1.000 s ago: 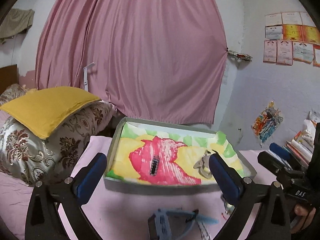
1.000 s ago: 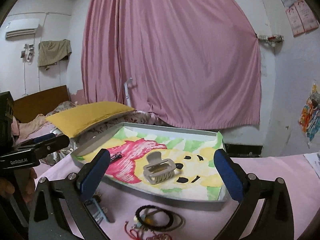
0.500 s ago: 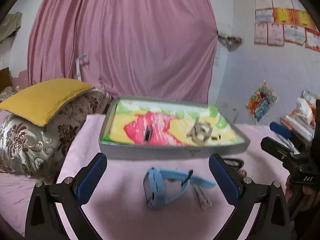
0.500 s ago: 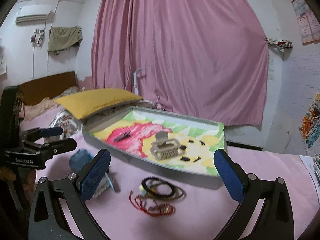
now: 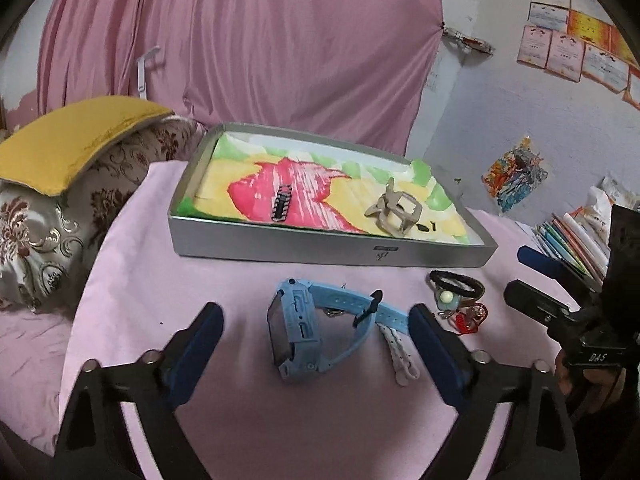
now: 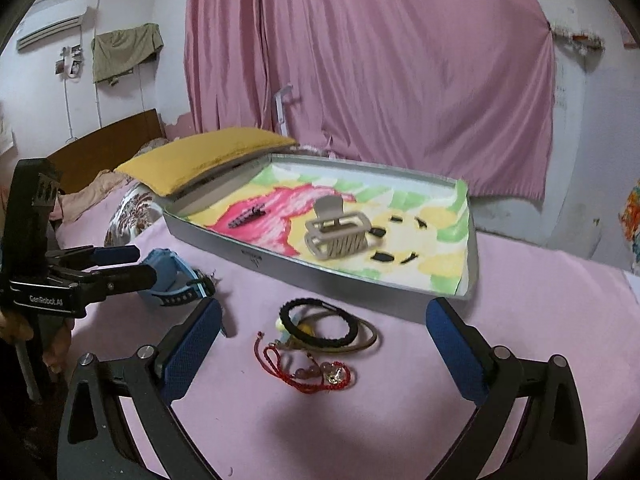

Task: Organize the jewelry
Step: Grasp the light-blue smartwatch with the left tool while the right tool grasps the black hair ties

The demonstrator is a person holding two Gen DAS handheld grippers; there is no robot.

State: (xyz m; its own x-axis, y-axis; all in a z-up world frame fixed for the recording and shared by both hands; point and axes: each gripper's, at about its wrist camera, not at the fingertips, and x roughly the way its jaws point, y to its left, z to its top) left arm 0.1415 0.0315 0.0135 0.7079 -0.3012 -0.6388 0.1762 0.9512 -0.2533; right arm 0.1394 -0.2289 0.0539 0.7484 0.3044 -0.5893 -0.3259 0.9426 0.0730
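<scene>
A grey tray (image 5: 328,249) with a colourful lining holds a beige claw clip (image 5: 394,213) and a black hair clip (image 5: 282,203); the tray (image 6: 280,265), the claw clip (image 6: 335,232) and the hair clip (image 6: 245,217) also show in the right wrist view. On the pink cloth in front lie a blue watch (image 5: 316,328), white clips (image 5: 398,350), black hair ties (image 6: 320,322) and a red bracelet (image 6: 308,366). My left gripper (image 5: 316,356) is open around the watch. My right gripper (image 6: 320,354) is open over the bracelet and hair ties.
A yellow cushion (image 5: 68,140) on a patterned pillow (image 5: 40,232) lies left of the tray. A pink curtain (image 5: 248,48) hangs behind. Books and pens (image 5: 568,240) sit at the right. The pink cloth (image 6: 520,300) runs on to the right.
Both grippers have pulled back and tilted down from the tray. The watch, hair ties and bracelet on the cloth now lie between the fingers.
</scene>
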